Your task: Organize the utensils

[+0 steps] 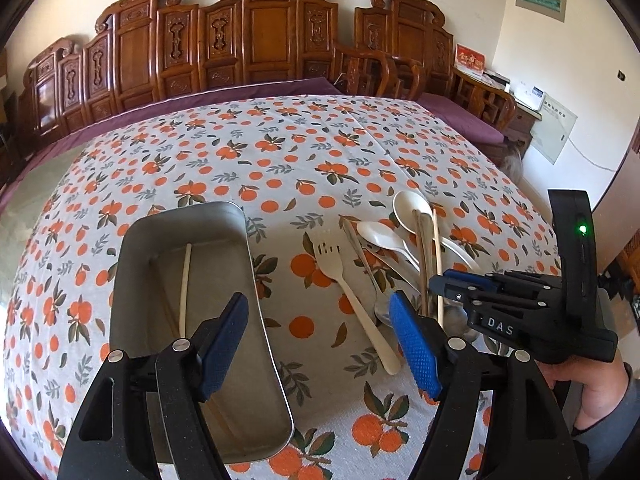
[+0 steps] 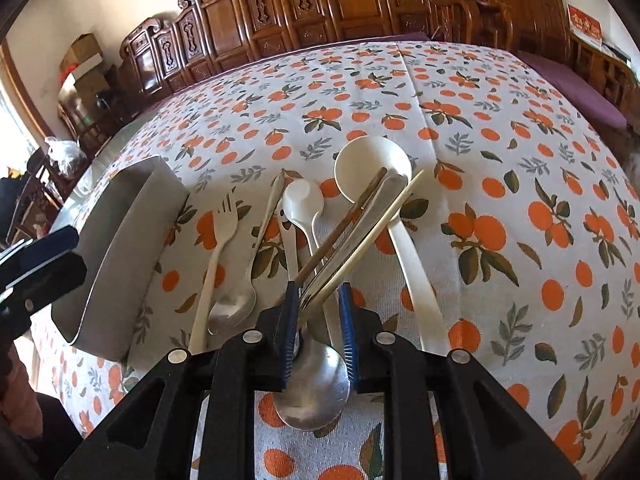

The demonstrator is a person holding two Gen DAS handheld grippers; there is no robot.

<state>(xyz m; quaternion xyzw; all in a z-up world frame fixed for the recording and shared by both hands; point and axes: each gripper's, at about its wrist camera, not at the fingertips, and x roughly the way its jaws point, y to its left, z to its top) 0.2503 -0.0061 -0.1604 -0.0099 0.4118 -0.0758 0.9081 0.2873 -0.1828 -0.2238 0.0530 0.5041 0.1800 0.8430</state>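
A table under an orange-print cloth (image 1: 280, 152) carries a metal tray (image 1: 224, 220). Right of the tray lie a fork (image 1: 352, 292), then a heap of spoons (image 2: 368, 164) and chopsticks (image 2: 372, 232).

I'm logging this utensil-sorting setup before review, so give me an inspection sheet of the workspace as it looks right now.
Surface: table under an orange-print tablecloth, flat, no spills seen.
Job's things: metal tray with one pale chopstick inside; beside it a pile of a cream fork, white spoons, metal spoons and chopsticks.
Clutter: nothing seen on the table.
Grippers: left tool open over the tray's edge, holding nothing; right tool with its blue pads either side of the chopsticks, contact not clear.
Cables: a white cord along the far wall.
Surroundings: carved wooden bench with a purple cushion; boxes in a corner.
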